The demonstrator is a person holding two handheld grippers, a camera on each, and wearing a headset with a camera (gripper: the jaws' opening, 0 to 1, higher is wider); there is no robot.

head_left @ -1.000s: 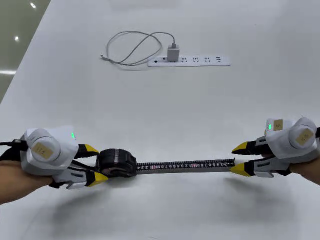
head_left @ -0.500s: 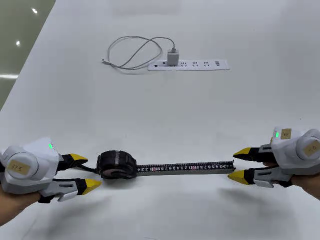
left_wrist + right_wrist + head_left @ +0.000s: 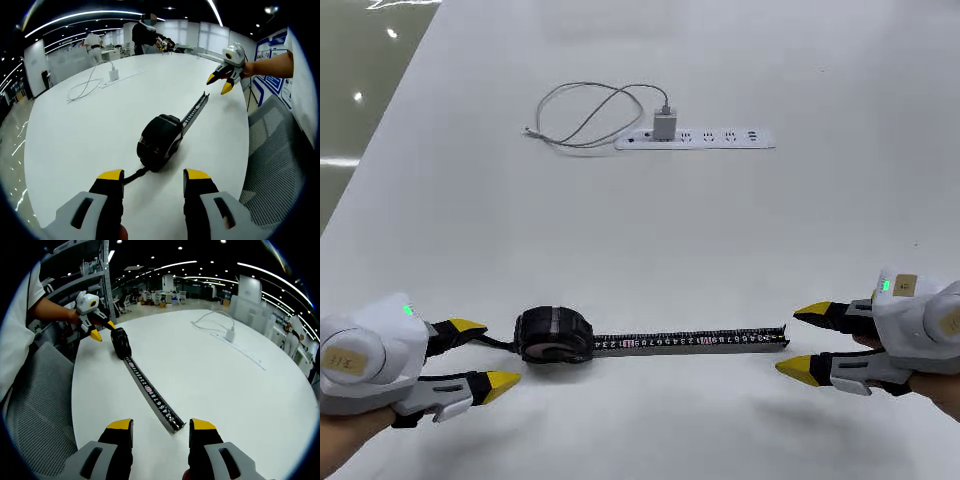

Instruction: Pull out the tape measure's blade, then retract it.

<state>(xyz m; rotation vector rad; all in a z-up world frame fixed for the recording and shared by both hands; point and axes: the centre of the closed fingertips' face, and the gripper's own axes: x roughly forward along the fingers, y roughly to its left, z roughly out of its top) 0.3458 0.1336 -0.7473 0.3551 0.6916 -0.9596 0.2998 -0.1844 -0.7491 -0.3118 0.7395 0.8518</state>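
**Tape measure extended flat on desk, both grippers released**

Tape measure (image 3: 553,334) sits toward the near edge of the desk (image 3: 720,230). Black round case, resting on its side. Blade (image 3: 690,341) is pulled out to the right, parallel to the near edge and flat on the surface. It is dark with pale numerals and a few red marks.

Left gripper (image 3: 490,352) is just left of the case, jaws spread and holding nothing. Right gripper (image 3: 801,339) is at the blade's free end, jaws also apart; the tip lies just before them, touching neither.

Around: white power strip (image 3: 695,138) toward the far edge, with a white charger (image 3: 665,125) plugged in. Its grey cable (image 3: 585,110) loops off to the left. All are well apart from the tape, with bare desk between.

View differences:
- Left gripper view shows a short black strap (image 3: 134,175) from the case trailing toward its yellow-tipped fingers (image 3: 111,175); contact cannot be told. People stand at the far end of the room.
- Right gripper view shows the blade's printed scale clearly, running away to the case, with the other gripper beyond it held in a bare arm. Grey mesh (image 3: 40,405) lies along the desk's near edge, shelving (image 3: 90,265) behind.
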